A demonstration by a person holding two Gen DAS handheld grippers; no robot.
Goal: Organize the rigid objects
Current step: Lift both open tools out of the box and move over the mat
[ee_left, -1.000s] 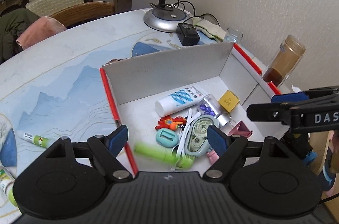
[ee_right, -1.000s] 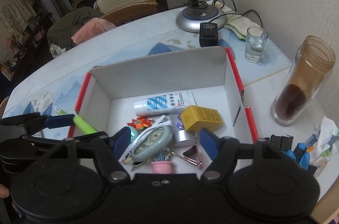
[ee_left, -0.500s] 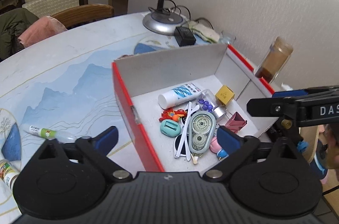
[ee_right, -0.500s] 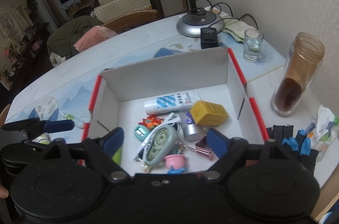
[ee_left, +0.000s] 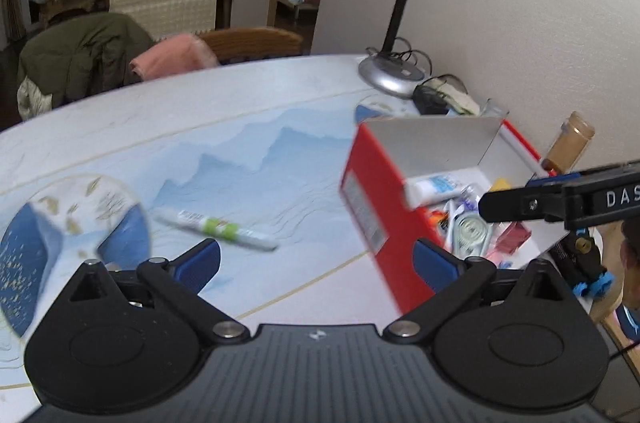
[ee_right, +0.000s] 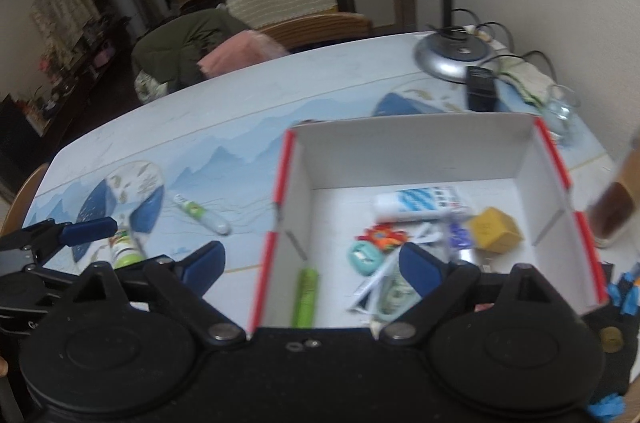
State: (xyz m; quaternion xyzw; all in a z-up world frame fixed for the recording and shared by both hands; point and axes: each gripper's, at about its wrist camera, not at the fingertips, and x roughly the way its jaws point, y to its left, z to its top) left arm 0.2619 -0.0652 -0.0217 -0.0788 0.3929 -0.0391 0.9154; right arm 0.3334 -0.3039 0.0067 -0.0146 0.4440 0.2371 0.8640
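A red box with white inside walls holds several small items: a green marker near its left wall, a white and blue tube, a yellow block and a teal piece. My right gripper hovers over the box's near left corner, its jaws opening with nothing gripped. My left gripper stands wide open and empty over the table left of the box. A white and green pen lies just beyond it. A green and white bottle lies nearby.
A desk lamp, a black adapter, a glass and a jar of brown powder stand behind and right of the box by the wall. Chairs with a jacket and pink cloth line the far table edge.
The green marker left the left gripper and now lies in the box. Both grippers swung left, the left one off the box to over the table, and both jaws spread wider.
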